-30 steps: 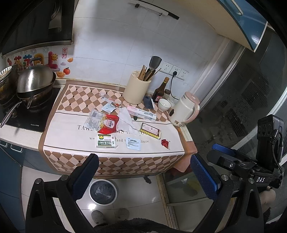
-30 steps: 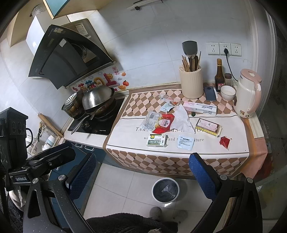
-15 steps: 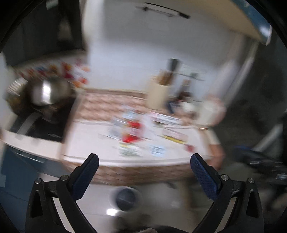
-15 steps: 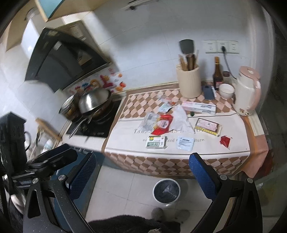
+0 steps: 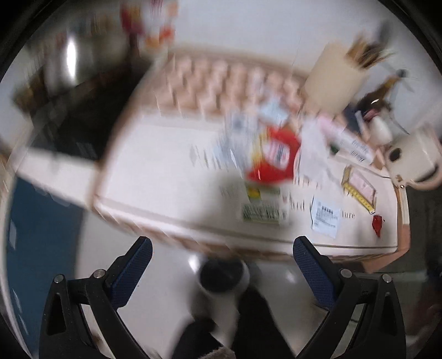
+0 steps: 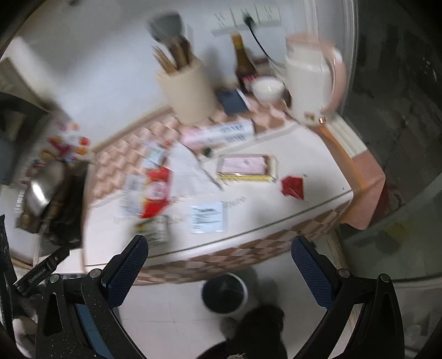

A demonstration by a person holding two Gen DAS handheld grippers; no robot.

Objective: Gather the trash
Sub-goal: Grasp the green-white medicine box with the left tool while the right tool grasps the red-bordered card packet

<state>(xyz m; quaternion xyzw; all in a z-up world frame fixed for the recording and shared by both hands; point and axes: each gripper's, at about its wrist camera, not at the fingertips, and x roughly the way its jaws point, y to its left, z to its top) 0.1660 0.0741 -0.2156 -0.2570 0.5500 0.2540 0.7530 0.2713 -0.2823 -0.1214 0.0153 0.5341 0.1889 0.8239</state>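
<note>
Both views blurred. Left tongs point(image 5: 221, 265) spread wide at the bottom of the frame, holding nothing; right tongs point(image 6: 219, 262) likewise spread and bare. Wrappers strewn mid-frame on the worktop point(image 6: 276, 210): red packet point(image 6: 156, 193), white slip point(image 6: 207, 216), red scrap point(image 6: 292, 186). Bin point(image 6: 224, 292) on the floor below the worktop edge, between the right fingers point(image 6: 125, 272).

Both views motion-blurred. White tiled wall point(image 6: 105, 69) behind the bench point(image 6: 276, 198), which has a cream and brown-checked cloth on top. Wall sockets point(image 6: 248, 19) up high, one with a black plug in it. Pale glossy floor tiles point(image 6: 165, 317) below. Blue cabinet front point(image 5: 41, 234) under the bench at left. Dark glass door point(image 6: 400, 110) at right.
</note>
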